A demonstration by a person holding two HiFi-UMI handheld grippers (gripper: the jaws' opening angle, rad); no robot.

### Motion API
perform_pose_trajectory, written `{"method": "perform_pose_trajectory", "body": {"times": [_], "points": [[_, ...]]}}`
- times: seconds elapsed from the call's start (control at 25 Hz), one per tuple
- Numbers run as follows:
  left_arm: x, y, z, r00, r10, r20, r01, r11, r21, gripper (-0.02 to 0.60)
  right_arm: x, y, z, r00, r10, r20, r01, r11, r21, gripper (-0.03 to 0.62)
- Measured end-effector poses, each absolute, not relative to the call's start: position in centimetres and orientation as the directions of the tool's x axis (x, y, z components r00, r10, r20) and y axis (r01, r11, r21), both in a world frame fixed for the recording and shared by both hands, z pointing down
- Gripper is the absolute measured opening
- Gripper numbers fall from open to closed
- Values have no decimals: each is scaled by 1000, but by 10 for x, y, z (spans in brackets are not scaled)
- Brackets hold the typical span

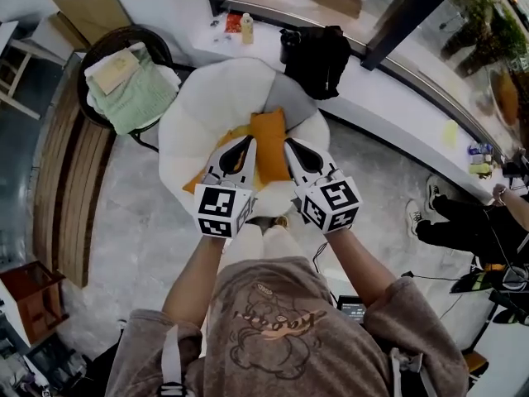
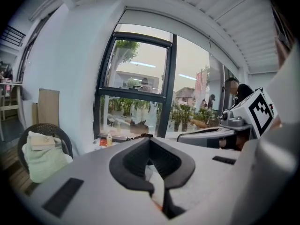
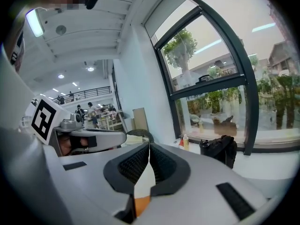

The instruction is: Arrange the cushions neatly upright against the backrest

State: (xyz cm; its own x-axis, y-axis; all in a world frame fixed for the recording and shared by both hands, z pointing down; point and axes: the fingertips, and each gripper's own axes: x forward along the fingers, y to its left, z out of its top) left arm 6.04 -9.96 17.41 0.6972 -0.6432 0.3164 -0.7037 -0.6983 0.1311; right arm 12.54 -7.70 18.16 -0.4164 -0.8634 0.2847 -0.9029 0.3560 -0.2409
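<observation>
The step in hand looks like the approach, with no cushion taken yet. The left tool [image 1: 242, 147] and the right tool [image 1: 293, 149] hover side by side over the near part of the white round padded armchair [image 1: 194, 106], each with its jaws together and nothing between them. The orange rectangular fabric cushion [image 1: 269, 139] lies flat on the seat between the two tool tips, its long side running near to far. A yellower cushion [image 1: 201, 180] seems to lie partly under it, showing to the left. Neither leans on the curved white backrest [image 1: 240, 71] at the far side. The next move, I judge, calls for parting the jaws, pinching the orange cushion's near edge and tipping it up against that backrest
</observation>
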Motion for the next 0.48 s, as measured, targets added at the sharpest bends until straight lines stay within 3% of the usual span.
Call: {"method": "perform_pose_trajectory", "body": {"times": [0.48], "points": [[74, -137, 252, 703, -607, 371, -690, -709, 147, 5, 137, -110, 242, -367, -878, 307, -925, 310, -220, 21]]}}
